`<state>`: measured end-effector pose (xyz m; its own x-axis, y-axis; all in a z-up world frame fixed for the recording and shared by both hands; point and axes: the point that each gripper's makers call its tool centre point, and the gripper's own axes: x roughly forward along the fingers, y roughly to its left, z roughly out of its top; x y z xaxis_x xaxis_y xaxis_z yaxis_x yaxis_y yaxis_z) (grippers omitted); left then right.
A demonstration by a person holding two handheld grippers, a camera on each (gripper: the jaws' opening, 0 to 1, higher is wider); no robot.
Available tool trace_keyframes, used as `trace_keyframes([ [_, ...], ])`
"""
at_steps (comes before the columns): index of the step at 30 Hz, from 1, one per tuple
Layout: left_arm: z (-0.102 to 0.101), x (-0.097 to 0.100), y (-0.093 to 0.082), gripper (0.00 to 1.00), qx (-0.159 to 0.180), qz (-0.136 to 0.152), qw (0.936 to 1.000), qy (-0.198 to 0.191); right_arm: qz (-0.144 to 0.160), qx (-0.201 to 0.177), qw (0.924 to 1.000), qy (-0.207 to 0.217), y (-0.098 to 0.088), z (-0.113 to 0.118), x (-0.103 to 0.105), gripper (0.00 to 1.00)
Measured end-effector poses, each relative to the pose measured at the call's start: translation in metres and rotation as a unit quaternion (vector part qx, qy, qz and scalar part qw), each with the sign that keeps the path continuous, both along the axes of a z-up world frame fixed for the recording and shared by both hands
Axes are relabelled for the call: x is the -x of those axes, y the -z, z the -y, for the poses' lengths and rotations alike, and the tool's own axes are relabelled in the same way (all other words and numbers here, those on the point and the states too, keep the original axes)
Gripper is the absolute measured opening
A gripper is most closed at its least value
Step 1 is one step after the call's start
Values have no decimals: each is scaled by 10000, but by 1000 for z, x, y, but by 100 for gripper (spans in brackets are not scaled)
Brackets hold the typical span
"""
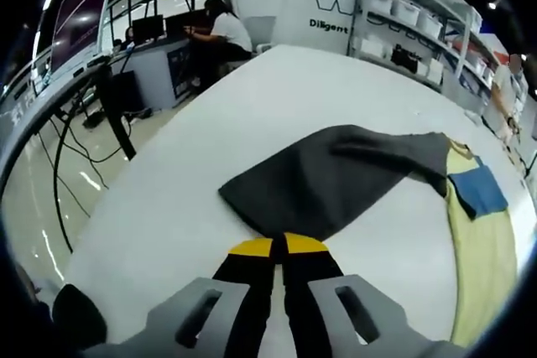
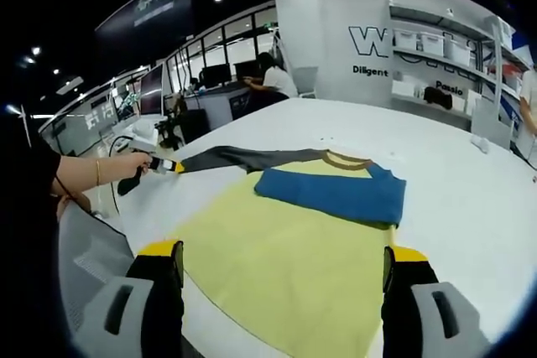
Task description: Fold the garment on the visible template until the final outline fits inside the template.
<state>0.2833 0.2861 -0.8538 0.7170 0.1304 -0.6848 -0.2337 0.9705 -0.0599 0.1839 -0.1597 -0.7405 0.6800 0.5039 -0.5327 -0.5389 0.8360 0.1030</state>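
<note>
Left gripper (image 1: 278,251) seemingly clamped on grey sleeve (image 1: 327,178), right gripper (image 2: 281,270) wide open, empty.

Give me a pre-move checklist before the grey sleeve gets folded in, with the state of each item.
1. Left gripper has the sleeve: ok, jaws closed on its dark grey cuff end.
2. Right gripper free: ok, jaws wide apart over the yellow shirt body, holding nothing.
3. Sleeve pulled straight: ok, it runs taut from the collar out to the left gripper.
4. Other sleeve folded in: ok, the blue sleeve lies across the chest.
5. Garment flat on the table: ok, no big bunching seen.
6. Template outline under the shirt: cannot tell, no marking shows.
</note>
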Motion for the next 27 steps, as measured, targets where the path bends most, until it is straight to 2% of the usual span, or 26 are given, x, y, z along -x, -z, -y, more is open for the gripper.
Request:
trace_keyframes([
  [9,-16,1,-1,6,-263,-133,9994,199,-74,7,9999,-79,3,-3,4,99],
  [16,-27,-6,-4,6,-479,-194,9978,425,-130,20,9998,-145,5,-4,5,99],
  [27,-43,-22,-1,6,-829,-429,9914,923,-128,26,9997,-181,5,-4,2,99],
])
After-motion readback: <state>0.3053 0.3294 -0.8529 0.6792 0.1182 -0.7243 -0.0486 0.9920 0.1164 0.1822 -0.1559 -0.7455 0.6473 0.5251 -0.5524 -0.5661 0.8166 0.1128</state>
